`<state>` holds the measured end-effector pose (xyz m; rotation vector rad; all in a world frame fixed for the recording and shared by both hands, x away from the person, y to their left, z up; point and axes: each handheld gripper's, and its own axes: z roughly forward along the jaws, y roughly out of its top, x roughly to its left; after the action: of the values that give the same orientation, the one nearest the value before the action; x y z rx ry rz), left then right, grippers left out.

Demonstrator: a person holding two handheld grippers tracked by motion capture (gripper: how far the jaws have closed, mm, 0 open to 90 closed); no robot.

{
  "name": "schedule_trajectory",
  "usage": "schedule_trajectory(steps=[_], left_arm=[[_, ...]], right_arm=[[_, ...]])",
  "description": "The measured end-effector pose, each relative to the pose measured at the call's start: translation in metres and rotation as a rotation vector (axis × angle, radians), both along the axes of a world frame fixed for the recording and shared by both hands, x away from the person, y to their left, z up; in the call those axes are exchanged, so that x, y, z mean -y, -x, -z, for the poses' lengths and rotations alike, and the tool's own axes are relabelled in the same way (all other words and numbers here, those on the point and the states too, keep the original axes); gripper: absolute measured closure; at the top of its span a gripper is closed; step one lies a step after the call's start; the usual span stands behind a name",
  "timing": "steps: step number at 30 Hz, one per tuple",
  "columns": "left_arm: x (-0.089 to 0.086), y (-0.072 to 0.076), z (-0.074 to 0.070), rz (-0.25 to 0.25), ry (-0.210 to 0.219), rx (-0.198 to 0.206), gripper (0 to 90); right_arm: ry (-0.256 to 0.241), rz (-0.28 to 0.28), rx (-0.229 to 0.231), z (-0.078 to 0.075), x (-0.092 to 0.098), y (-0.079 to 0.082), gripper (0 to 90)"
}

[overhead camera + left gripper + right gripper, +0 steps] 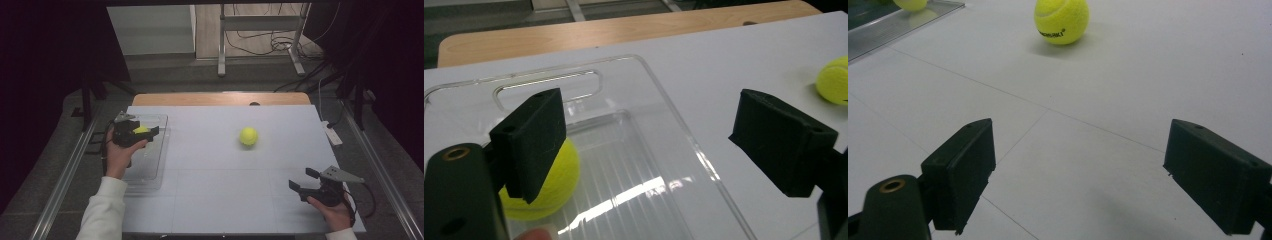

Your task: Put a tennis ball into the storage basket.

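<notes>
Tennis balls are what I am working with, two of them on the white desk (pixel 220 200). One tennis ball (pixel 544 185) lies inside the clear plastic tray (pixel 674 130) at the desk's left side, on the ribbed floor of the tray, toward its near left part as my left gripper's camera sees it. My left gripper (pixel 141 133) hangs over that tray with its fingers (pixel 531 140) spread wide; the left finger stands in front of the ball and partly covers it, and I cannot tell whether it touches it, while the right finger is well apart from it, out past the tray's right wall. Nothing is pinched between them.

The second tennis ball (pixel 248 136) sits in the open on the desk, right of the tray and well apart from it, near the middle of the white surface. It carries dark lettering on its side in my right gripper's view (pixel 1061 20).

My right gripper (pixel 303 182) rests low at the desk's near right corner, its fingers (pixel 960 170) also spread wide with only bare desk between them, pointing toward that second ball but well short of it.
</notes>
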<state>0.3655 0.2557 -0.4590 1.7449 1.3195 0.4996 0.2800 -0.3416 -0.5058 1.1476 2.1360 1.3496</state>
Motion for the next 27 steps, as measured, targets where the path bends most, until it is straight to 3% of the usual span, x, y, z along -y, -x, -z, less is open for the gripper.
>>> schedule_trajectory(steps=[10,12,14,22,27], left_arm=[[0.007,0.016,-0.008,0.057,0.036,0.04,14.8],[0.008,0.021,-0.01,0.086,0.064,0.041,14.8],[0.009,0.024,-0.01,0.09,0.049,0.04,14.8],[0.007,0.04,-0.018,0.099,0.068,0.067,15.0],[0.013,0.047,-0.022,0.134,0.083,0.077,15.0]], right_arm=[[0.013,-0.004,0.002,0.0,-0.003,0.0,13.5],[0.015,-0.002,0.002,0.0,-0.002,0.0,13.5],[0.018,-0.001,0.003,0.0,-0.002,-0.001,13.5],[0.029,-0.014,0.01,0.0,-0.005,-0.002,13.5],[0.03,-0.016,0.011,0.0,-0.005,-0.002,13.5]])
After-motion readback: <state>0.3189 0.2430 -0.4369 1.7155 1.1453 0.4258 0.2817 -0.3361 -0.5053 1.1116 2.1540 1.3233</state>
